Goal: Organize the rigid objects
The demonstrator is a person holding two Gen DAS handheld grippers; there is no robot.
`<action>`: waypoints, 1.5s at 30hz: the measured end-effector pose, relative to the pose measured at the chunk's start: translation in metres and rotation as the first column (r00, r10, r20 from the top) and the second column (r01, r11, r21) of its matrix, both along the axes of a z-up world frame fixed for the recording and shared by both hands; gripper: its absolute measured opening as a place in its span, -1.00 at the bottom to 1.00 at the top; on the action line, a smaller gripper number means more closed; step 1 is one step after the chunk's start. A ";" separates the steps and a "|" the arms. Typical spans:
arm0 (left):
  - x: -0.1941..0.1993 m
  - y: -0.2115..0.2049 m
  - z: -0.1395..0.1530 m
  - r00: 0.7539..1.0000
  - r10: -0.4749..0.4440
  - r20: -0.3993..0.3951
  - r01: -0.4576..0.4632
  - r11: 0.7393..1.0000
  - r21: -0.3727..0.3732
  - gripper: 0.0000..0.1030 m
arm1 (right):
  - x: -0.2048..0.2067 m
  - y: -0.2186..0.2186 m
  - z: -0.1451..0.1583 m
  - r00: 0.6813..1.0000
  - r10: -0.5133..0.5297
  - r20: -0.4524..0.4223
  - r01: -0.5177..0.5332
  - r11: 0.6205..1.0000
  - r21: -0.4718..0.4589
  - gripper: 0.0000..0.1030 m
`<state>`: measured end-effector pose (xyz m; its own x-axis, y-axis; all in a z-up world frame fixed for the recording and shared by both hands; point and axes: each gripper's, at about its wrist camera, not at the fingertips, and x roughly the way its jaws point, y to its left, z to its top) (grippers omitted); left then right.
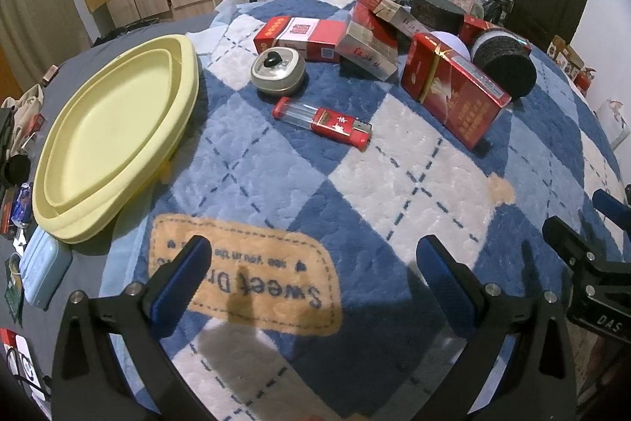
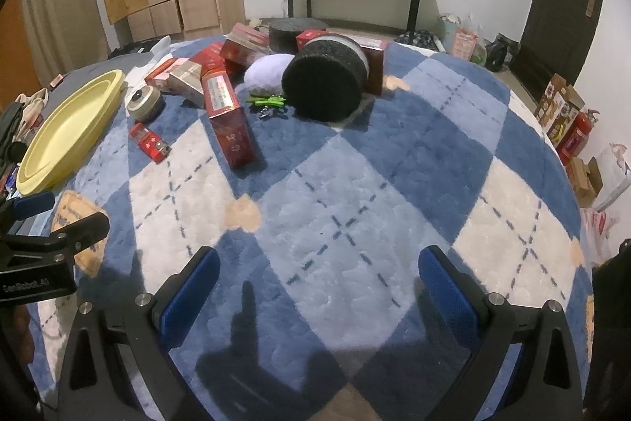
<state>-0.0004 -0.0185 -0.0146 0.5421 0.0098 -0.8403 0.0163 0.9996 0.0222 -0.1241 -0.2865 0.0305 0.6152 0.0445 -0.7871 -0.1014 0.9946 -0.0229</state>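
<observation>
I hold both grippers low over a blue and white checked blanket (image 1: 394, 164), near its front edge. My left gripper (image 1: 315, 259) has its blue pads (image 1: 185, 275) spread wide, pinching nothing. My right gripper (image 2: 317, 271) is spread the same way and also bare.

At the blanket's left edge lies a pale yellow tray (image 1: 114, 133), with nothing in it. Toward the far edge sits the clutter. A round grey tin (image 1: 278, 72) with a black knob stands nearest the tray. Just in front of it a red lighter (image 1: 321, 123) lies flat. Behind them several red packs (image 1: 299, 36) lean on one another in a loose pile. One larger red box (image 1: 453, 93) lies tilted to the right of the lighter. A black foam cylinder (image 2: 325, 81) lies on its side beside that box, with a white ball (image 2: 266, 73) touching it. A small green clip (image 2: 266, 100) lies in front of the ball. A second black foam block (image 2: 295, 32) stands at the far edge.
</observation>
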 end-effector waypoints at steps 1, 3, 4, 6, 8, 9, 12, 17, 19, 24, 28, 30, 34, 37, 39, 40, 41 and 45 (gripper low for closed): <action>0.000 0.000 0.000 1.000 -0.001 0.003 0.001 1.000 0.000 1.00 | 0.001 0.000 -0.001 1.000 -0.003 -0.004 0.003 1.000 0.000 0.99; 0.001 0.000 -0.001 1.000 -0.002 0.005 0.002 1.000 0.004 1.00 | 0.004 0.000 -0.004 1.000 -0.005 -0.014 0.005 1.000 0.001 0.99; 0.001 0.000 -0.002 1.000 -0.002 0.003 0.002 1.000 0.006 1.00 | 0.005 0.000 -0.005 1.000 -0.006 -0.018 0.006 1.000 0.001 0.99; -0.001 0.000 -0.002 1.000 -0.017 0.008 0.017 1.000 -0.004 1.00 | 0.006 0.001 -0.006 1.000 -0.001 -0.019 0.001 1.000 0.002 0.99; -0.005 -0.002 0.001 0.998 -0.044 0.041 0.044 0.999 0.000 1.00 | 0.005 0.002 -0.006 1.000 0.003 -0.014 -0.003 1.000 0.000 0.99; -0.007 -0.004 0.002 0.997 -0.051 0.052 0.050 0.999 0.009 1.00 | 0.005 0.002 -0.006 1.000 0.002 -0.012 -0.002 1.000 0.003 0.99; -0.009 -0.007 0.000 0.996 -0.085 0.036 0.085 0.996 0.000 1.00 | 0.005 0.000 -0.005 1.000 -0.005 -0.015 0.005 1.000 0.011 0.99; -0.009 -0.006 -0.002 0.997 -0.074 0.019 0.074 0.997 -0.004 1.00 | 0.006 0.001 -0.005 1.000 -0.006 -0.019 0.006 1.000 0.006 0.99; -0.009 -0.005 -0.001 0.997 -0.070 0.017 0.070 0.998 -0.003 1.00 | 0.007 0.001 -0.005 1.000 -0.008 -0.019 0.008 1.000 0.006 0.99; -0.008 -0.002 0.001 0.998 -0.065 0.017 0.065 0.998 -0.005 1.00 | 0.007 0.001 -0.004 1.000 -0.005 -0.018 0.005 1.000 0.003 0.99; -0.006 0.001 0.001 0.998 -0.059 0.013 0.059 0.998 -0.008 1.00 | 0.008 0.002 -0.004 1.000 -0.006 -0.021 0.006 1.000 0.005 0.99; -0.006 0.001 0.001 0.998 -0.059 0.011 0.059 0.998 -0.012 1.00 | 0.008 0.002 -0.004 1.000 -0.005 -0.022 0.005 1.000 0.006 0.99; -0.006 0.001 0.001 0.998 -0.061 0.007 0.061 0.998 -0.009 1.00 | 0.009 0.001 -0.005 1.000 -0.008 -0.027 0.009 1.000 0.008 0.99; -0.005 0.000 -0.001 0.998 -0.061 0.003 0.061 0.998 -0.008 1.00 | 0.010 0.001 -0.005 1.000 -0.009 -0.030 0.009 1.000 0.011 0.99; -0.005 -0.001 -0.001 0.998 -0.059 0.003 0.059 0.998 -0.008 1.00 | 0.009 0.001 -0.006 0.999 -0.009 -0.031 0.009 1.000 0.008 0.99; -0.005 -0.001 -0.001 0.998 -0.058 0.003 0.058 0.998 -0.009 1.00 | 0.009 0.000 -0.006 0.999 -0.011 -0.032 0.011 1.000 0.010 0.99; -0.004 -0.001 -0.001 0.998 -0.058 0.002 0.058 0.998 -0.010 1.00 | 0.008 -0.001 -0.006 0.999 -0.014 -0.031 0.014 1.000 0.013 0.99; -0.004 -0.002 -0.002 0.998 -0.061 0.004 0.061 0.998 -0.009 1.00 | 0.009 -0.001 -0.008 0.999 -0.021 -0.038 0.022 1.000 0.017 0.99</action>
<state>-0.0046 -0.0202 -0.0163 0.5444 -0.0311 -0.8383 0.0770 0.9969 0.0130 -0.1149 -0.2880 0.0222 0.5863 0.0456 -0.8088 -0.0807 0.9967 -0.0023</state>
